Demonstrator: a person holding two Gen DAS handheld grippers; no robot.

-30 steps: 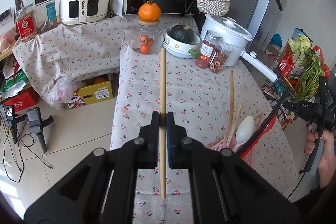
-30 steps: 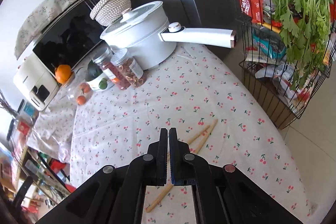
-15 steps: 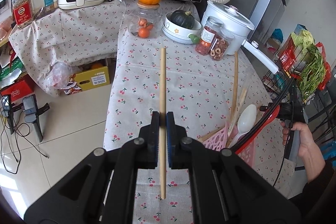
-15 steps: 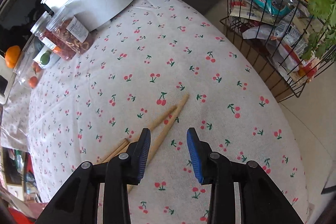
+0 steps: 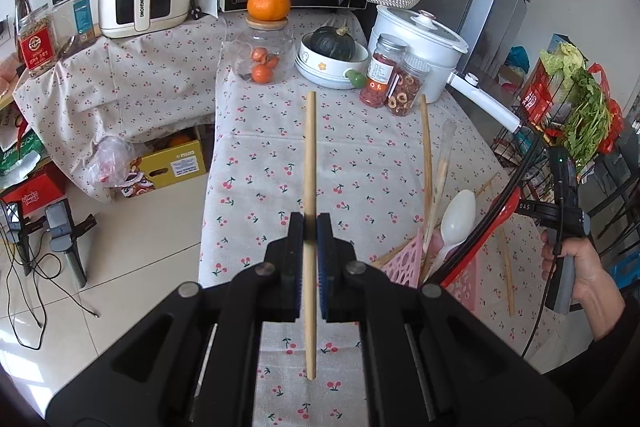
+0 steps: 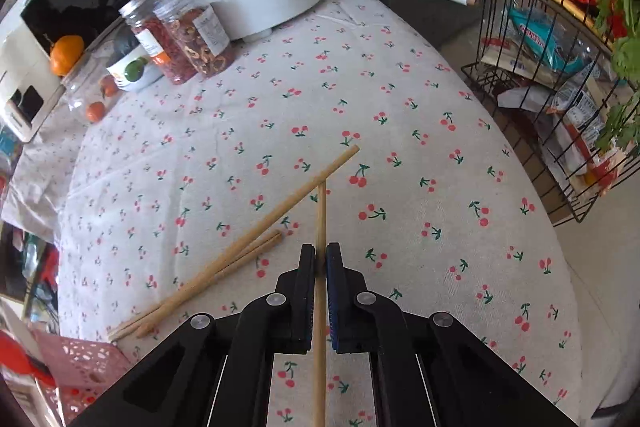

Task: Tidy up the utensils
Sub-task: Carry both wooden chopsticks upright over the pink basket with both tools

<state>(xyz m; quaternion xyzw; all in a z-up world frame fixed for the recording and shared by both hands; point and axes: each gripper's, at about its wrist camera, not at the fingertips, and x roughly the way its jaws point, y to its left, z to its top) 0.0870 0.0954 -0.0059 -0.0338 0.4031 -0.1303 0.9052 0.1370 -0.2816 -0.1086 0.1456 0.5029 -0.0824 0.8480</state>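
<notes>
Chopsticks were split between both tools: the left gripper (image 5: 310, 241) was clamped on one long chopstick (image 5: 310, 163), held upright above the cherry-print tablecloth (image 5: 256, 155). The right gripper (image 6: 320, 267) was pinched around a second chopstick (image 6: 321, 215), with loose chopsticks (image 6: 240, 251) lying just left, near the pink basket (image 6: 76, 359).
</notes>
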